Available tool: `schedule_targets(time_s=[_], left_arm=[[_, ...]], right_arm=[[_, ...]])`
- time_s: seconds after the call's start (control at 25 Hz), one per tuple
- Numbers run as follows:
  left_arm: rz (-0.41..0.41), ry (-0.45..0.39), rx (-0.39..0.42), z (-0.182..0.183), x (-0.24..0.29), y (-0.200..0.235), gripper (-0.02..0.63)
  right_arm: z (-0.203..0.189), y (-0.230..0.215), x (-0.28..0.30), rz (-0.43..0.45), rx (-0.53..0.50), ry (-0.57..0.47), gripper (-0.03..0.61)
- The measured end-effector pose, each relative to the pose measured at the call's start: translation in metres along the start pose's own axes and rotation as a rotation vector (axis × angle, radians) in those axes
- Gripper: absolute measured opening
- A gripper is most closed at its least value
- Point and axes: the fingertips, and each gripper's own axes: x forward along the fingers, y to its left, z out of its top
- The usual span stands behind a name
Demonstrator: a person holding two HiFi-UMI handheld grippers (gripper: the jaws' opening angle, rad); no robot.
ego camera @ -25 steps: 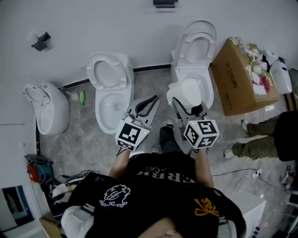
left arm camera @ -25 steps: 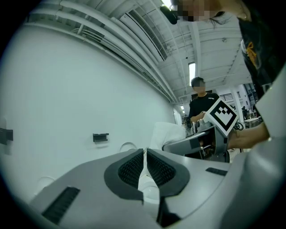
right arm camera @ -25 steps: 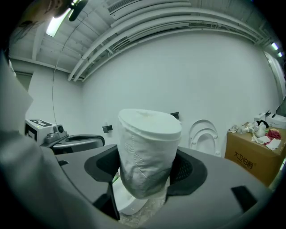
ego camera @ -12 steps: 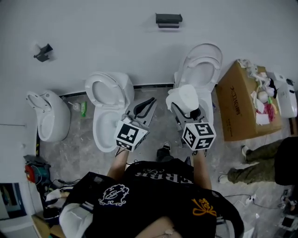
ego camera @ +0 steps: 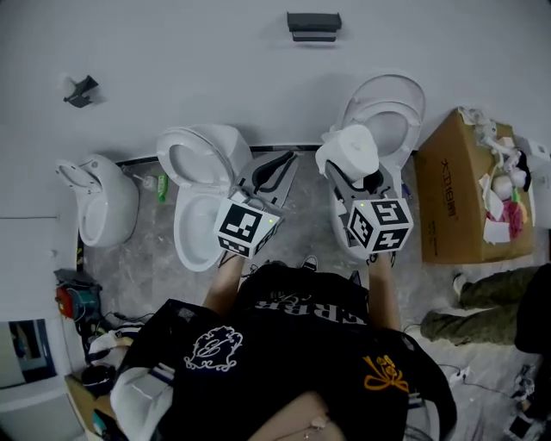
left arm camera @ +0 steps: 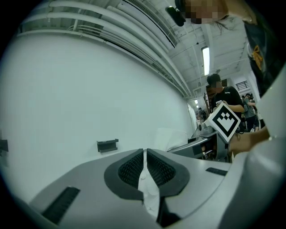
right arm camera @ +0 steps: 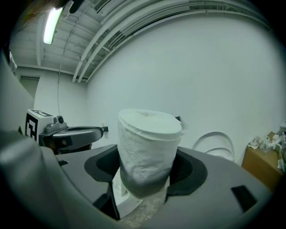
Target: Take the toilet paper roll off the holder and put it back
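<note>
My right tongs (ego camera: 353, 178) are clenched on the toilet paper roll (right arm camera: 149, 143), which stands upright between the pads and sticks out past the tips. The roll is off the holder (ego camera: 313, 26), the dark bracket on the white wall, and well apart from it, held over the right toilet (ego camera: 398, 108). My left tongs (left arm camera: 144, 163) are closed, pinching a thin white paper scrap (left arm camera: 147, 190), held over the floor beside the left toilet (ego camera: 200, 185). A cardboard box (ego camera: 465, 198) sits at the far right.
</note>
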Motion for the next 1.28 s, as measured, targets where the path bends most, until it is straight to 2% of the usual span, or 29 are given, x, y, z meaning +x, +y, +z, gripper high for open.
schedule_targets(time_s=[0.24, 0.6, 0.96, 1.28], left_arm=[[0.031, 0.034, 0.007, -0.007, 0.019, 0.009, 0.038], [0.027, 0.074, 0.002, -0.021, 0.049, 0.045, 0.038], [-0.038, 0.043, 0.017, -0.02, 0.11, 0.092, 0.038], [-0.094, 0.01, 0.031, -0.012, 0.16, 0.16, 0.038]], right_arm=[[-0.003, -0.018, 0.023, 0.036, -0.007, 0.017, 0.316], [0.003, -0.034, 0.069, 0.029, 0.001, 0.037, 0.316], [0.035, -0.063, 0.129, -0.009, -0.016, 0.017, 0.316], [0.075, -0.084, 0.205, -0.058, -0.046, 0.008, 0.316]])
